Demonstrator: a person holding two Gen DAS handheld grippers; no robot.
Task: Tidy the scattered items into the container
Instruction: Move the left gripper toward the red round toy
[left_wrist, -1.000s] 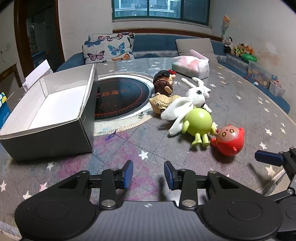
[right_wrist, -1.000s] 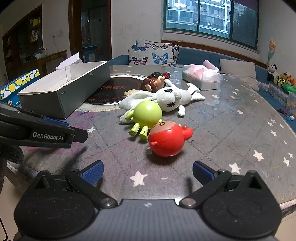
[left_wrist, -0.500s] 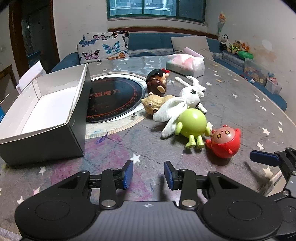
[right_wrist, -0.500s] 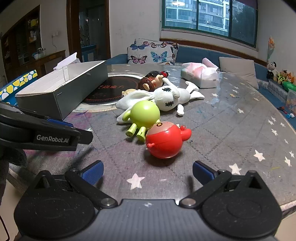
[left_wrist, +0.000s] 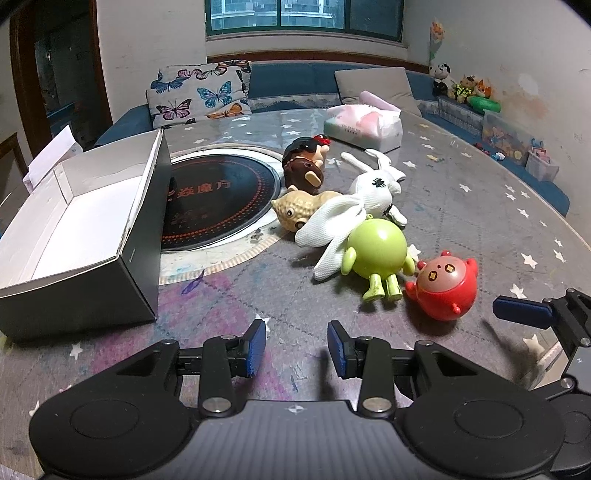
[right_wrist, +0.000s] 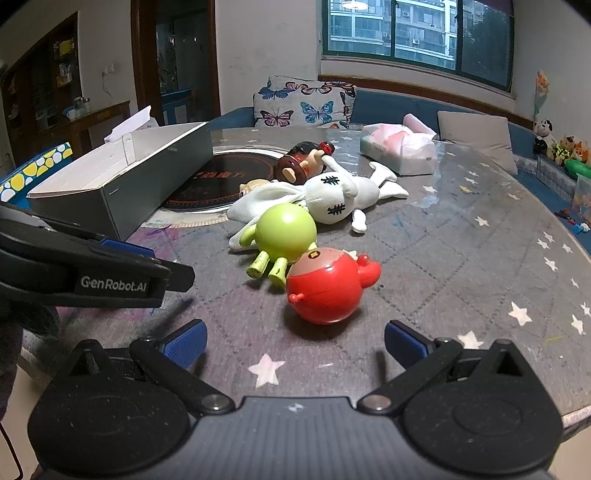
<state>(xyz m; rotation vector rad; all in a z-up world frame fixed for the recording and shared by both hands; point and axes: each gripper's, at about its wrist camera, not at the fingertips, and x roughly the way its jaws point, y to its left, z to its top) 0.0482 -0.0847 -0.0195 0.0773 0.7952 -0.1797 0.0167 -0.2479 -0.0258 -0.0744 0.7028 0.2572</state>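
Note:
An open grey box (left_wrist: 85, 229) with a white inside stands empty at the left; it also shows in the right wrist view (right_wrist: 122, 177). A pile of toys lies mid-table: a red round toy (left_wrist: 445, 288) (right_wrist: 325, 288), a green round toy (left_wrist: 376, 254) (right_wrist: 284, 236), a white plush rabbit (left_wrist: 373, 195) (right_wrist: 332, 195), a tan toy (left_wrist: 299, 210) and a brown-haired doll (left_wrist: 306, 164) (right_wrist: 303, 162). My left gripper (left_wrist: 295, 347) is open and empty, near the table's front edge. My right gripper (right_wrist: 295, 343) is wide open and empty, just in front of the red toy.
A tissue pack (left_wrist: 364, 123) lies at the back of the table. A round black hotplate (left_wrist: 218, 199) is set in the table beside the box. A sofa with a butterfly cushion (left_wrist: 199, 92) runs behind.
Both grippers have moved forward and a little closer to the toys. The jaws kept their openings. Nothing on the table moved.

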